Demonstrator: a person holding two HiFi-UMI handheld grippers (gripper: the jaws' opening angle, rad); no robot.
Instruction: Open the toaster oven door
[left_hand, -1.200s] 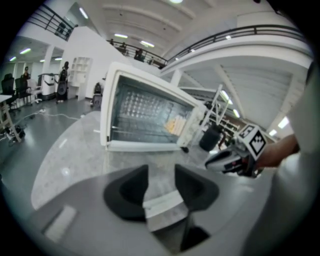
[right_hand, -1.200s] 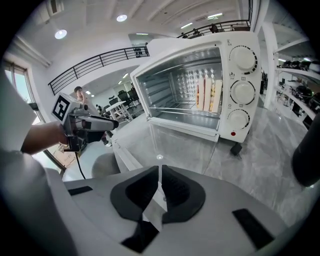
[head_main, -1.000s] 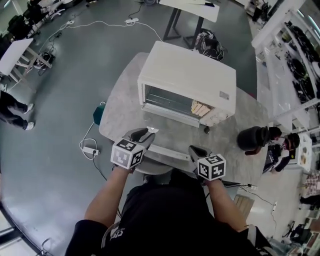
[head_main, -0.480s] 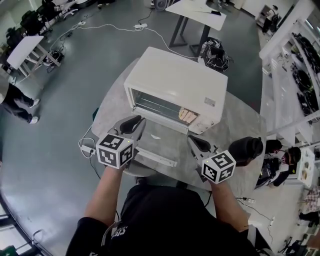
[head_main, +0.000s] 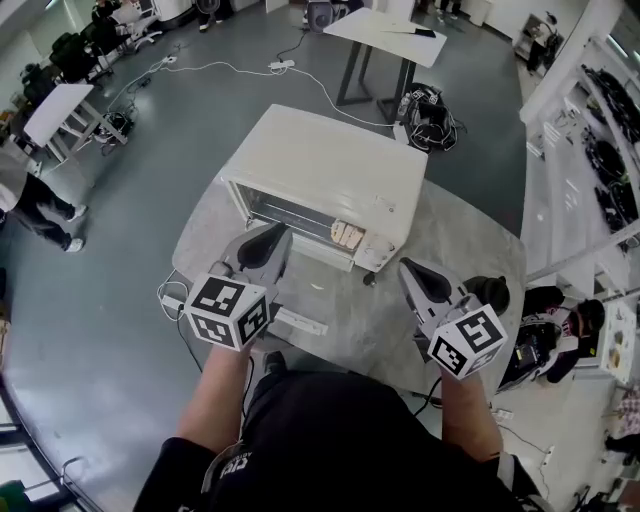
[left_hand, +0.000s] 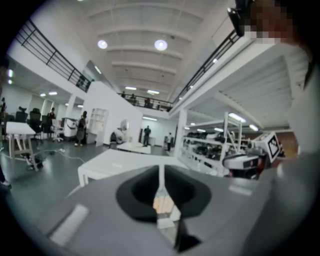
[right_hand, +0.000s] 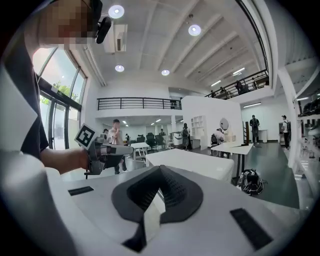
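Left claw and right claw, one in each of the person's hands, hang raised above a round grey worktop. The left claw's jaws have just been closing and now stand drawn to a hairline slit with nothing between them. The right claw's jaws are pressed together and empty too. Each claw carries one cube with square markers, two cubes in all.

One white toaster oven stands on the far half of the worktop, its glass front turned toward the person. It sits apart from both claws, and from this steep angle it cannot be told whether its door is open. One short white bar lies at the worktop's near edge, below the left claw in the head view. One dark rounded object sits at the worktop's right edge, just beside the right claw in the picture.

A second earlier both claws sat lower and closer together over the near edge of the worktop, and the left claw's jaws stood apart. Now the cubes loom larger and wider apart, flanking the oven's front. The oven itself appears further left in the head view.
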